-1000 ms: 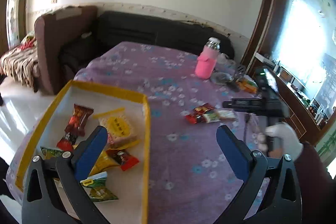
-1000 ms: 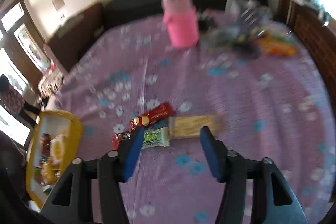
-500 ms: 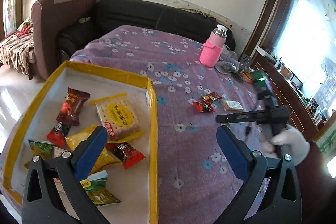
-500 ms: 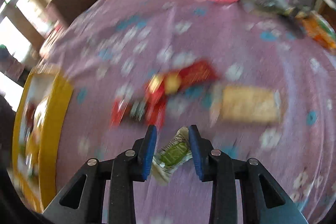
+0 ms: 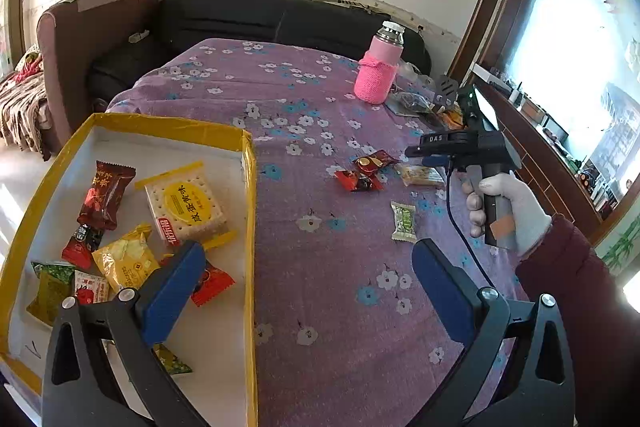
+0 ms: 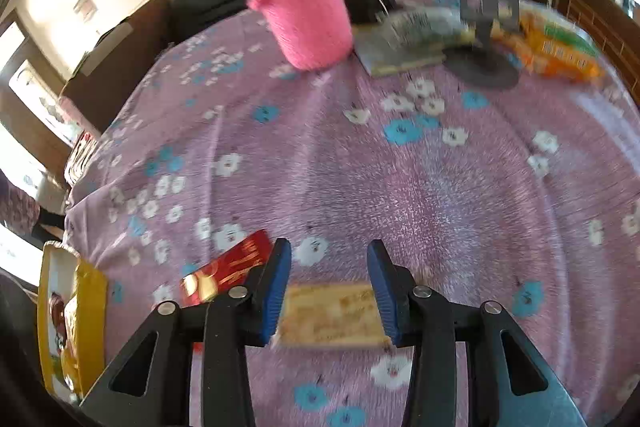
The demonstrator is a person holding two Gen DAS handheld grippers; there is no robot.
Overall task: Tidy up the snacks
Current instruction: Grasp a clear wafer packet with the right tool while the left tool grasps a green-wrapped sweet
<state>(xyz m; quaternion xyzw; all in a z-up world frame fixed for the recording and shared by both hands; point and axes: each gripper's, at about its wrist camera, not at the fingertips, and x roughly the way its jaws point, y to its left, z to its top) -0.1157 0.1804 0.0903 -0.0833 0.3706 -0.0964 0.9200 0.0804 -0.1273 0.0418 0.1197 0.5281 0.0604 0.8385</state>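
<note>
Living room with a black sofa [image 5: 256, 19] against the far wall and a brown armchair [image 5: 80, 39] at its left; in front, a desk [image 5: 320, 267] draped in purple cloth printed with white and blue flowers. At the left edge, a yellow-rimmed box [image 5: 250, 227] holding the sorted snacks: a cracker pack with a yellow label [image 5: 186, 203], a dark red bar [image 5: 105, 195], a yellow packet [image 5: 126, 263] and several small red and green wrappers. Out on the cloth, apart from the box, a green candy [image 5: 403, 221] lying alone, two red packets [image 5: 366, 171] touching each other, and a pale biscuit pack [image 5: 422, 175] just beside them. Farther back, an upright pink-sleeved bottle [image 5: 378, 75] near clutter of bags. Left gripper [image 5: 308, 287] hovering over the box's right rim, fingers spread wide, nothing between them. Right gripper [image 6: 328, 291], held in a white-gloved hand [image 5: 508, 207], low over the biscuit pack, fingers parted to either side of it; blur hides whether touching. Red packet just left of its left finger [image 6: 278, 283].
</note>
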